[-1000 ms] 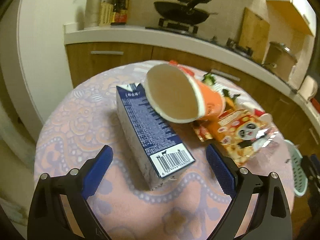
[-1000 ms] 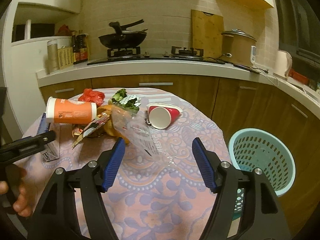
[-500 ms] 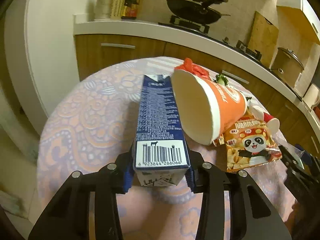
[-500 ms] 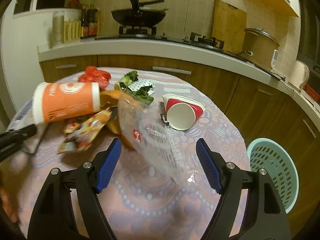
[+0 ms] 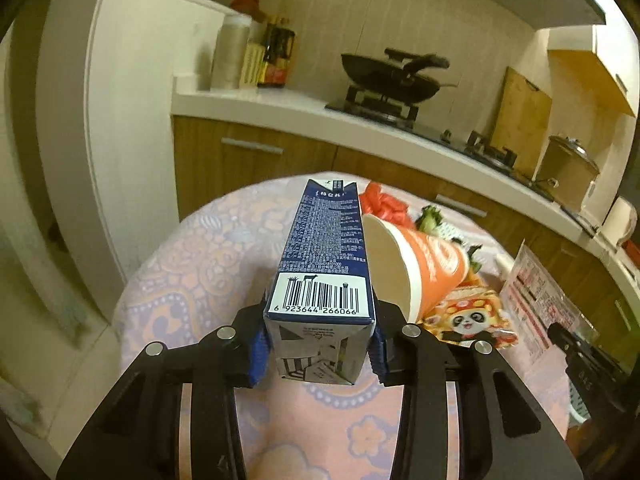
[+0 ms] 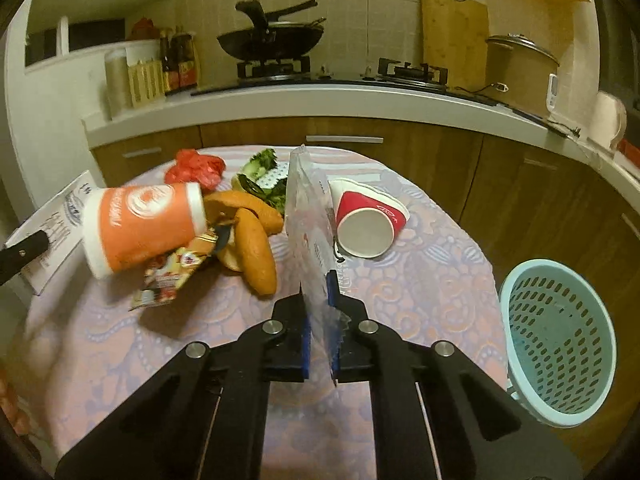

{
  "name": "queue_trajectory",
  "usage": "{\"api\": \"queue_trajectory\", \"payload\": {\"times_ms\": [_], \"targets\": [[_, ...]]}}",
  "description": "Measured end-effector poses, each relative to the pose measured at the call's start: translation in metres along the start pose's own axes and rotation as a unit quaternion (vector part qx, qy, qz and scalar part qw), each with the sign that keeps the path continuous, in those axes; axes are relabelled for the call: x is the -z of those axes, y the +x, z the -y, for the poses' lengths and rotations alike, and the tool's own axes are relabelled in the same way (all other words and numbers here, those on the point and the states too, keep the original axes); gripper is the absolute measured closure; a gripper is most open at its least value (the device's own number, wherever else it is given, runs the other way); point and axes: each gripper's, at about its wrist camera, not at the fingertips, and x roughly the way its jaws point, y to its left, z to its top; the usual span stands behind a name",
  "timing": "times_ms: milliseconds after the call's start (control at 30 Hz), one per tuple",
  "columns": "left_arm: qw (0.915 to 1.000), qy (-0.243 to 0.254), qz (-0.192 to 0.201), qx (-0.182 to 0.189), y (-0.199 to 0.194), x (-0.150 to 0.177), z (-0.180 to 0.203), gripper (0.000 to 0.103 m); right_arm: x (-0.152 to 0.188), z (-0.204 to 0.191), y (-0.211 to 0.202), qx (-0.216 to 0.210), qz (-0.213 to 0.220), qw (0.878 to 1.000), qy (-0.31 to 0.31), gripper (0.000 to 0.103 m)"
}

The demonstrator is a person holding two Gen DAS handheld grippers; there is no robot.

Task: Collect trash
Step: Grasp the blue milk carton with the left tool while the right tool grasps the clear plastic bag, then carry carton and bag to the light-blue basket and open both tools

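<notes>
My left gripper (image 5: 320, 350) is shut on a dark blue milk carton (image 5: 326, 264), holding it by its barcode end, lifted off the round table (image 5: 200, 264). An orange paper cup (image 5: 424, 268) lies tipped against the carton. My right gripper (image 6: 318, 320) is shut on a clear plastic bag (image 6: 310, 224) and holds it upright on edge above the table (image 6: 432, 280). The orange cup (image 6: 140, 226) and the carton (image 6: 60, 220) also show at the left of the right wrist view. A light blue trash basket (image 6: 560, 348) stands right of the table.
On the table lie a panda snack wrapper (image 5: 468, 320), a red paper cup (image 6: 368, 220) on its side, banana peels (image 6: 256, 248), green vegetable scraps (image 6: 264, 178) and a red plastic bag (image 6: 196, 166). A kitchen counter with a wok (image 6: 272, 40) runs behind.
My left gripper closed on the milk carton and lifted it. My right gripper closed on the clear plastic bag and raised it upright. The orange cup shifted against the carton.
</notes>
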Motion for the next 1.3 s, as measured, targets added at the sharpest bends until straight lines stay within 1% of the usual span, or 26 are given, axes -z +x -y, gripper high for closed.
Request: {"api": "queue_trajectory", "payload": {"times_ms": [133,300,433,533,667,733,867,933,1000,1067,1133,1233,1300], "targets": [[0.9996,0.006,0.021,0.017,-0.016,-0.005,0.012,0.066,-0.005,0.004,-0.024,-0.02,0.031,0.999,0.001,0.098],[0.9985,0.016,0.04,0.034,-0.032,-0.009,0.029,0.066,-0.011,0.011,-0.046,-0.042,0.055,0.998,0.011,0.098],[0.9969,0.026,0.051,0.054,-0.043,-0.011,0.044,0.066,-0.013,0.019,-0.06,-0.035,0.072,0.997,0.015,0.098],[0.995,0.037,0.058,0.073,-0.048,-0.012,0.059,0.066,-0.015,0.03,-0.071,-0.021,0.084,0.996,0.02,0.098],[0.9917,0.059,0.061,0.097,-0.048,-0.012,0.089,0.066,-0.015,0.051,-0.084,0.002,0.1,0.995,0.03,0.098],[0.989,0.069,0.058,0.117,-0.046,-0.009,0.109,0.066,-0.013,0.065,-0.091,0.015,0.106,0.994,0.037,0.098],[0.9816,0.089,0.038,0.165,-0.035,-0.001,0.156,0.066,-0.007,0.102,-0.101,0.05,0.109,0.991,0.059,0.098],[0.9765,0.103,0.026,0.188,-0.027,0.006,0.184,0.066,0.0,0.125,-0.104,0.067,0.109,0.989,0.073,0.098],[0.9697,0.119,0.011,0.213,-0.019,0.014,0.217,0.066,0.008,0.152,-0.105,0.083,0.104,0.987,0.093,0.098],[0.9637,0.132,0.0,0.232,-0.009,0.024,0.245,0.066,0.017,0.173,-0.105,0.096,0.099,0.984,0.108,0.098],[0.9596,0.146,-0.011,0.24,0.002,0.034,0.273,0.066,0.027,0.195,-0.102,0.11,0.091,0.982,0.125,0.098],[0.9501,0.166,-0.054,0.258,0.025,0.054,0.314,0.066,0.04,0.227,-0.096,0.123,0.076,0.978,0.153,0.098],[0.9394,0.178,-0.1,0.275,0.046,0.07,0.34,0.066,0.049,0.244,-0.086,0.129,0.056,0.975,0.174,0.098]]}}
